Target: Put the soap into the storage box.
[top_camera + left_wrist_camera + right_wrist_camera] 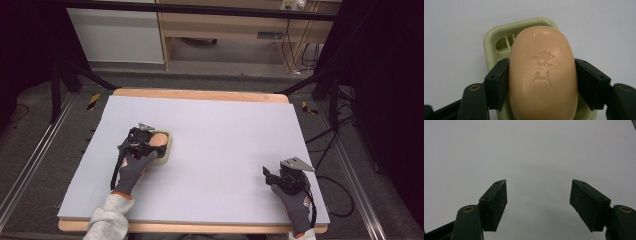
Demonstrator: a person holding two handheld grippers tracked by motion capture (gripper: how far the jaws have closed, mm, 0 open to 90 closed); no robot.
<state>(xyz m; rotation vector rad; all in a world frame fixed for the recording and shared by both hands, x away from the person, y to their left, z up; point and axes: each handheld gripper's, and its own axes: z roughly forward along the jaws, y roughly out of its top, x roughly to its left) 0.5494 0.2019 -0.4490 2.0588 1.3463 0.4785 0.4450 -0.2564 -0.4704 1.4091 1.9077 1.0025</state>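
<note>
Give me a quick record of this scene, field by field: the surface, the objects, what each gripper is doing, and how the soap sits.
surface: pale grey table top on a wooden table
objects: peach soap bar with a stamped mark; pale green soap dish
soap position: over the dish, covering most of it; whether it rests in the dish or is lifted, I cannot tell
left gripper: jaws pressed against both long sides of the soap bar
right gripper: jaws spread apart over bare table top, holding nothing, near the table's front right corner
</note>
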